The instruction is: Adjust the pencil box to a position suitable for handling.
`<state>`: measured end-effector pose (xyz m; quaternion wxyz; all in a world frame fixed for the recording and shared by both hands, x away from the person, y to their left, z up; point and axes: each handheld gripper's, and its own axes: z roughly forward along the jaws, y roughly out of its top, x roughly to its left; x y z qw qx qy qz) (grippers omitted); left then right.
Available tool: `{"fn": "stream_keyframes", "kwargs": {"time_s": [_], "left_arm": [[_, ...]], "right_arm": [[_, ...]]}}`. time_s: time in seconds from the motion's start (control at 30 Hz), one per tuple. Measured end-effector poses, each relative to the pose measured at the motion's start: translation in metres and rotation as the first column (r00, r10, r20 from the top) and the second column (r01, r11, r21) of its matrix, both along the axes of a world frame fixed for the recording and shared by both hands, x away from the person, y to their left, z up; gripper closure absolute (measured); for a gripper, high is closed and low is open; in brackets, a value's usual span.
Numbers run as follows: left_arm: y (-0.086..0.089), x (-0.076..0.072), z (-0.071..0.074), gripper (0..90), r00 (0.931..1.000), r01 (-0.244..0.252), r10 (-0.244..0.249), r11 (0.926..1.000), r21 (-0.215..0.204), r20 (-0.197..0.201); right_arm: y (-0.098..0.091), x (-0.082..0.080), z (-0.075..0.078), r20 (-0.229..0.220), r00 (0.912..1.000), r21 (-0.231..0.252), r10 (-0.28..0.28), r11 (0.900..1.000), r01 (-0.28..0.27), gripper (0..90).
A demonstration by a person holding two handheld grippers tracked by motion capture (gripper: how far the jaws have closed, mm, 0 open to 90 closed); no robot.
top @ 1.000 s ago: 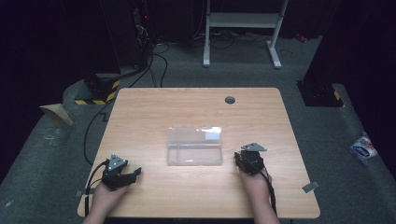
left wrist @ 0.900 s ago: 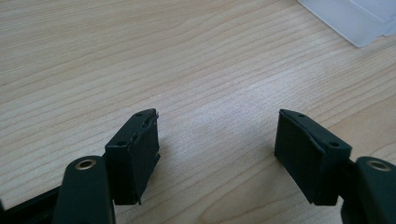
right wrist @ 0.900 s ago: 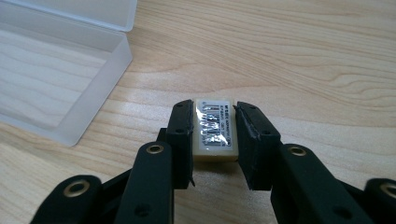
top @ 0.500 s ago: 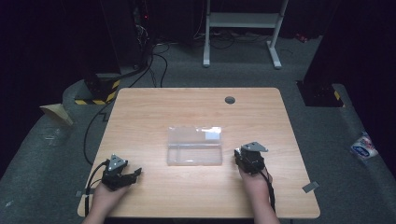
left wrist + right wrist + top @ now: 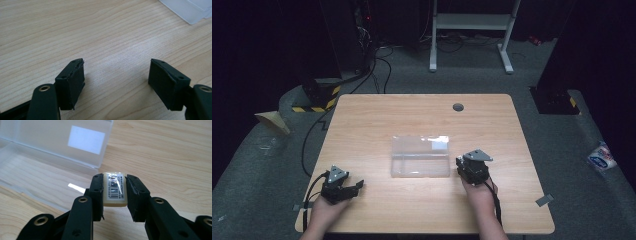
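A clear plastic case (image 5: 420, 156) lies open at the middle of the wooden table (image 5: 422, 115), its lid bearing a white label (image 5: 86, 139). Just right of the case, my right gripper (image 5: 466, 165) is shut on a small cream block with a barcode sticker (image 5: 115, 189), held a little above the table beside the case's near corner. At the table's front left my left gripper (image 5: 357, 186) rests low with its jaws wide apart and nothing between the pads (image 5: 72, 82). A corner of the case (image 5: 190, 10) shows far off in the left gripper view.
A round cable hole (image 5: 457, 107) sits near the table's far edge. Cables, a yellow-black striped block (image 5: 319, 95) and a white stand's legs (image 5: 469, 30) lie on the floor beyond. A packet (image 5: 601, 157) lies on the floor at the right.
My right gripper has risen slightly and shifted a little with the block in it. The left gripper has stayed in place.
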<state>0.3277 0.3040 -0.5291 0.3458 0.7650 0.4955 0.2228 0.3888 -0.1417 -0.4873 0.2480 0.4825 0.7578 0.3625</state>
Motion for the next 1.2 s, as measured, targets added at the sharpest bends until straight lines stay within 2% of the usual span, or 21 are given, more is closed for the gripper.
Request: {"fn": "stream_keyframes", "kwargs": {"time_s": [0.43,0.53,0.93,1.2], "left_arm": [[0.000,0.000,0.000,28.2,1.0000,0.003,-0.003,1.0000,0.003,0.001],[0.000,0.000,0.000,27.0,0.9999,0.009,-0.009,0.9999,0.014,0.005],[0.000,0.000,0.000,26.4,1.0000,0.009,-0.009,0.9999,0.011,0.003],[0.000,0.000,0.000,25.5,0.9999,0.017,-0.017,0.9998,0.010,0.001]], "right_arm": [[0.039,-0.001,0.006,0.010,0.9976,0.012,0.069,0.9976,-0.069,67.7],[0.048,-0.001,0.007,0.009,0.9966,0.012,0.082,0.9965,-0.082,67.7],[0.085,-0.001,0.005,0.006,0.9885,0.014,0.151,0.9884,-0.151,67.7],[0.115,0.002,0.007,0.016,0.9802,0.010,0.197,0.9802,-0.198,67.7]]}}
